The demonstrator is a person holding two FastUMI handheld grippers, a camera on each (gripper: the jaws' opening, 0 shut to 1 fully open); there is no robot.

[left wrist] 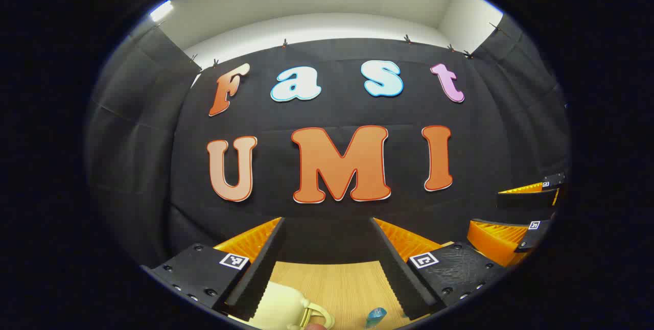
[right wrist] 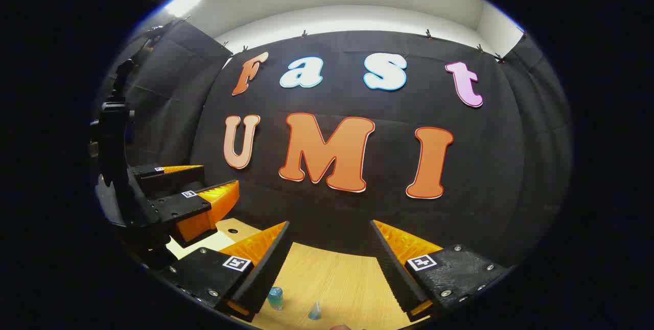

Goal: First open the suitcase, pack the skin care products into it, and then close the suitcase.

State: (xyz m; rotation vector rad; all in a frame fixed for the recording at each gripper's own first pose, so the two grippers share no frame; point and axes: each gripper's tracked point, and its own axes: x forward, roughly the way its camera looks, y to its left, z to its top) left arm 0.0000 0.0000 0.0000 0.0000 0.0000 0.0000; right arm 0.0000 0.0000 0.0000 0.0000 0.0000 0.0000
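A: How is the left gripper (left wrist: 327,233) sitting?

B: Its jaws are standing wide apart with nothing between them, hovering above the wooden desk (left wrist: 332,284) and pointing toward the booth's black wall. Just under its left finger a cream-coloured suitcase (left wrist: 278,309) is peeking in at the near edge of the desk, its looped handle (left wrist: 314,314) turned toward the middle. A small blue skin care bottle (left wrist: 375,316) is lying a little to the right of that handle, apart from it.

A: And the right gripper (right wrist: 329,233)?

B: It is likewise gaping and holding nothing, hanging over the same desk. Beneath its left finger a blue-capped bottle (right wrist: 275,298) is standing upright near the desk's near edge, and a small blue cone-topped item (right wrist: 314,311) is sitting just beside it, not touching.

A: Are the two grippers seeing each other?

B: Yes, each is appearing at the side of the other's view, fingers parted.
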